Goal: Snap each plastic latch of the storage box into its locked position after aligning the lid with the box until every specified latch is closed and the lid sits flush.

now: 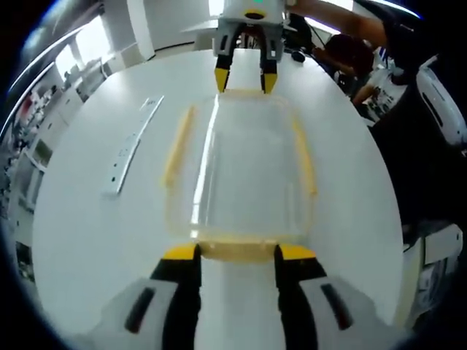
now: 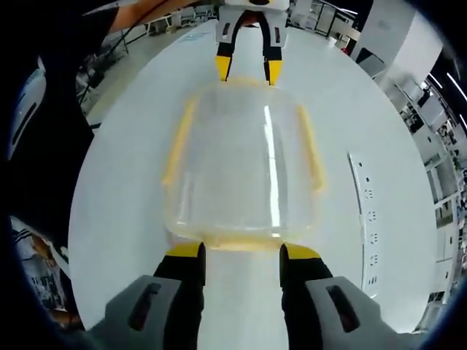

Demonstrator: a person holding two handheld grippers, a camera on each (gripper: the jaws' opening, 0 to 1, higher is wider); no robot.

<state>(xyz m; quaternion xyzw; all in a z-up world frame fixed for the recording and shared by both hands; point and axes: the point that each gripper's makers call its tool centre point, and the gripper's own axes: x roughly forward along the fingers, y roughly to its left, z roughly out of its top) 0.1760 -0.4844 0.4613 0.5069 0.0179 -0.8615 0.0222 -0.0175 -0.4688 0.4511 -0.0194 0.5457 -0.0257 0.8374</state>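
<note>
A round white table (image 1: 87,240) in a bright office, and the clear storage box (image 1: 244,171) lies between the two grippers, lid (image 2: 244,157) on and looking square. The left gripper (image 1: 238,253) has its fingers apart, tips against the near end latch (image 1: 237,250); the right gripper (image 2: 243,251) does the same at the opposite end latch (image 2: 241,244), jaws spread. Both long side latches (image 1: 179,146) seem to splay outward, so I judge them unfastened. Locking looks barely begun. A white strip (image 1: 131,146) lies off beside the box.
</note>
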